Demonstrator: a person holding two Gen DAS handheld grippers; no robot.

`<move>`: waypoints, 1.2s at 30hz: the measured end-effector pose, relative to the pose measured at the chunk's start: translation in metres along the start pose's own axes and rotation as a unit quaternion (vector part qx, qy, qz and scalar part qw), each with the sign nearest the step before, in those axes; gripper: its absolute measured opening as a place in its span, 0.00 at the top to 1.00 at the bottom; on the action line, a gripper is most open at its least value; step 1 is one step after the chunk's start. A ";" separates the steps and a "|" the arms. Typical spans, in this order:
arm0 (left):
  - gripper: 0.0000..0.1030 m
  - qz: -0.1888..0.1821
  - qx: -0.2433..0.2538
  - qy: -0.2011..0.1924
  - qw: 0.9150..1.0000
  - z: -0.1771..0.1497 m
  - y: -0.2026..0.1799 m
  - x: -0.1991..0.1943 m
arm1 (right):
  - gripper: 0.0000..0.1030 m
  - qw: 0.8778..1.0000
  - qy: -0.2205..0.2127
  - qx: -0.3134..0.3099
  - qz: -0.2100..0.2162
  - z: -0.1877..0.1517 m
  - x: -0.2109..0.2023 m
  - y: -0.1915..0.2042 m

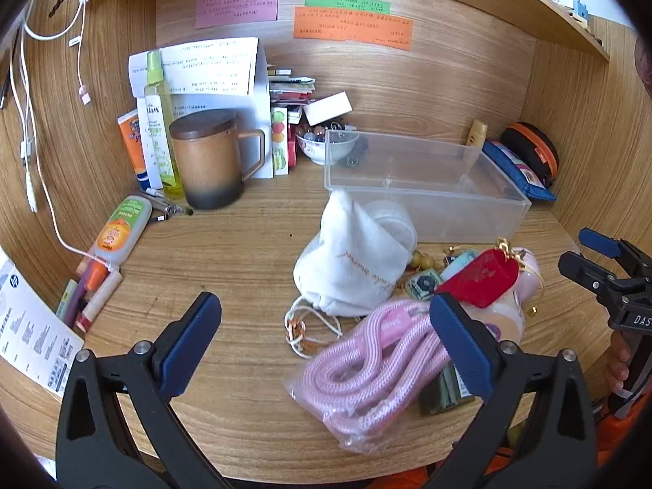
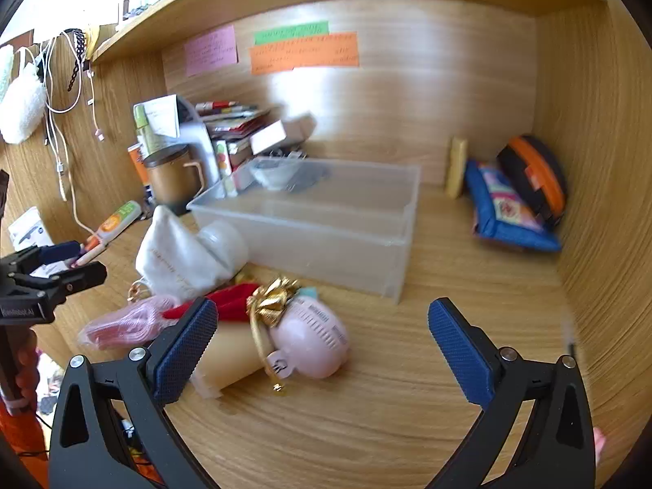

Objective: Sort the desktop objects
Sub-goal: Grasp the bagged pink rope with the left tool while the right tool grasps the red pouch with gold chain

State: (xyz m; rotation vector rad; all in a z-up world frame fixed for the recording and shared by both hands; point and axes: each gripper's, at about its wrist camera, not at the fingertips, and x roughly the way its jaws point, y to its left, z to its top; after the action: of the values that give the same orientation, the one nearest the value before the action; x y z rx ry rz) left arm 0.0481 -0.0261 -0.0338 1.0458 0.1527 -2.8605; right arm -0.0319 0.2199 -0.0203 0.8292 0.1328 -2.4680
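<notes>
Left wrist view showed one clear plastic bin [image 1: 428, 187], rectangular and thin-walled, at centre right of the frame, with nothing visible inside. Just below it lay a heap: one soft white cloth pouch [image 1: 354, 261], one coil of pink braided cord [image 1: 366, 362] in a clear bag, one flat red tag [image 1: 476, 277] and one pale pink rounded gadget [image 1: 525, 277]. At left stood one brown glazed mug [image 1: 212, 159] with a dark lid, and three paper notes were stuck to the back wall: one pink [image 1: 236, 2], one green [image 1: 346, 3], one orange [image 1: 352, 28]. Left gripper [image 1: 326, 338] was spread wide, its two blue ribbed pads empty, above the wood-grain desk [image 1: 224, 244]; its right pad overlapped the cord in the frame.

Right wrist view showed the right gripper [image 2: 322, 346] likewise spread wide and holding nothing, with the pink gadget [image 2: 309, 342], which bore a crinkled gold bow [image 2: 273, 297], between its pads in the frame. One blue padded pouch [image 2: 509, 212] leaned at right.
</notes>
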 end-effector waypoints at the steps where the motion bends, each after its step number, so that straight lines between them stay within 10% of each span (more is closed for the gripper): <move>1: 0.00 -0.001 0.002 0.003 1.000 -0.002 0.000 0.000 | 0.00 1.000 0.005 0.004 0.007 -0.001 0.002 0.000; 17: 0.00 -0.043 0.052 0.049 0.997 -0.039 -0.015 0.016 | 0.00 0.997 0.037 -0.048 0.053 0.001 0.030 0.052; 36: 0.00 -0.053 -0.016 0.090 0.994 -0.032 0.001 0.074 | 0.02 0.990 0.078 -0.112 0.034 0.008 0.073 0.070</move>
State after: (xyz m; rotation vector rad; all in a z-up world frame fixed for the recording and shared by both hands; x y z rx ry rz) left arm 0.0127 -0.0269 -0.1059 1.3278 0.2731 -2.8414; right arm -0.0491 0.1247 -0.0520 0.9098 0.4222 -2.2723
